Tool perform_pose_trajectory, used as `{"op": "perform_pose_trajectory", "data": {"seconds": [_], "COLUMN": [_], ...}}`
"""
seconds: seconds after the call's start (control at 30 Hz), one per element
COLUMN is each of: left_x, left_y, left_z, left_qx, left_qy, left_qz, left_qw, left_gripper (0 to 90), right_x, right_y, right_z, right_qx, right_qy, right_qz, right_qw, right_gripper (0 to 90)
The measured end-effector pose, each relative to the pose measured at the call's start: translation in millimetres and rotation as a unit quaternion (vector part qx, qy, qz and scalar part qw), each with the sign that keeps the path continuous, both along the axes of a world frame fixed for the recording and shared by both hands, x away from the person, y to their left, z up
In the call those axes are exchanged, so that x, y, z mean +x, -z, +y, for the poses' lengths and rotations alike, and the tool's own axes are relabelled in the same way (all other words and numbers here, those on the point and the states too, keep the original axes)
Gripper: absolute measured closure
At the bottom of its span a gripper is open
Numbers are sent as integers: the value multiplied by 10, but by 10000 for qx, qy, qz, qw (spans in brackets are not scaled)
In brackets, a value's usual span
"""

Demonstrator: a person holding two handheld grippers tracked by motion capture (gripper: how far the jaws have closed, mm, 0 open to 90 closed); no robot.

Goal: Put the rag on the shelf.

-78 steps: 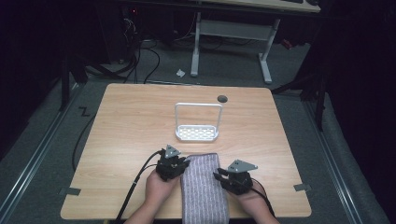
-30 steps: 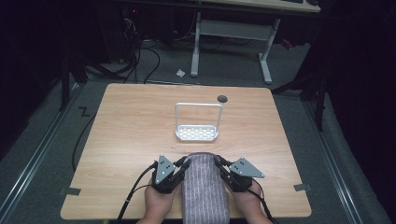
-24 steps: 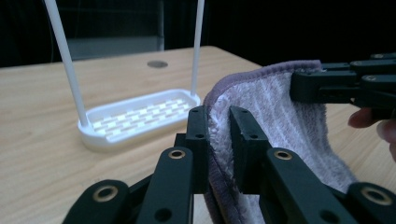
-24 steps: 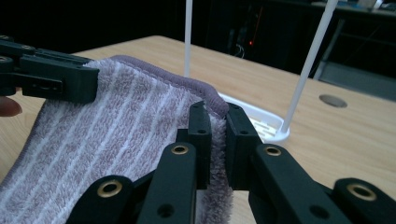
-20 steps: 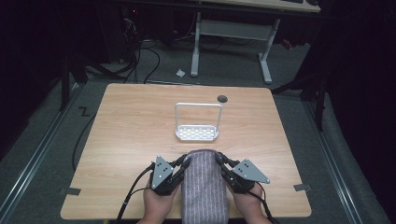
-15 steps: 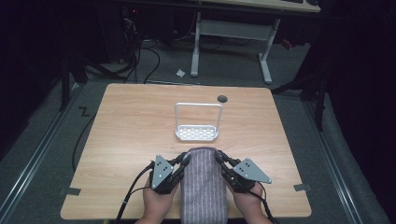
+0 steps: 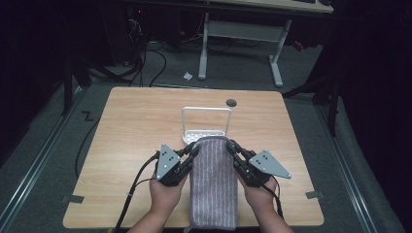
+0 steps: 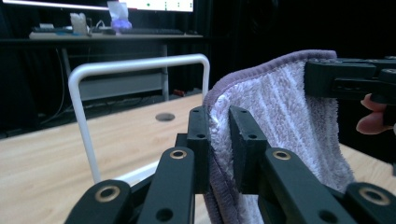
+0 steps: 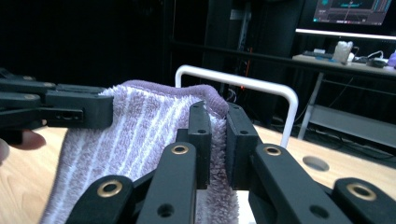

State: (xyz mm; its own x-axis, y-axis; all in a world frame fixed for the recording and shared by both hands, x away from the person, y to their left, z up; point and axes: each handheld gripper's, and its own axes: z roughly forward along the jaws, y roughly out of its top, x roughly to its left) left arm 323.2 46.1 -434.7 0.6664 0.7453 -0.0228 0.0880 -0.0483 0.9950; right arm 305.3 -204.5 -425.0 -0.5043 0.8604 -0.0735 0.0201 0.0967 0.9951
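left gripper (image 7: 195,149) fingers: clamped on towel (image 7: 212,184) corner | right gripper (image 7: 230,145) fingers: clamped likewise (far edge lifted)

The left gripper (image 8: 218,140) has its two black jaws pressed together on the near corner of a purple striped towel (image 8: 285,112); the cloth rises between them and arches over to the right gripper (image 8: 348,77), which pinches the far corner; behind stands a white wire rack (image 8: 81,116) on the wooden table (image 8: 42,158); a round hole (image 8: 164,116) lies beyond.

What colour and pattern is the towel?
Purple towel with thin pale stripes running lengthwise; clearest in the high view.
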Motion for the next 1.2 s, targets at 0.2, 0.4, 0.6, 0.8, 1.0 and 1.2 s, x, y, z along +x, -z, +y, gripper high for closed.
{"op": "perform_pose_trajectory", "data": {"seconds": [0.2, 0.4, 0.6, 0.8, 1.0, 1.2], "left_x": [40, 75, 136, 213, 354, 590], "left_y": [-165, -332, -538, -722, -846, -930], "left_z": [3, 18, 37, 39, 16, -9], "left_qx": [-82, -163, -210, -192, -137, -92], "left_qy": [-41, -77, -107, -123, -113, -64], "left_qz": [-254, -454, -632, -745, -817, -654], "left_qw": [9996, 9988, 9977, 9970, 9965, 9978], "left_gripper": [795, 798, 800, 801, 801, 801], "right_x": [23, 31, 62, 129, 255, 434], "right_y": [-196, -352, -523, -698, -871, -961], "right_z": [-14, 4, 25, 25, 8, 9], "right_qx": [52, 75, 105, 96, 104, 109], "right_qy": [29, 12, 28, 55, 110, 193], "right_qz": [-228, -416, -582, -703, -751, -680], "right_qw": [9997, 9991, 9982, 9975, 9971, 9974], "right_gripper": [831, 832, 833, 834, 835, 836]}}
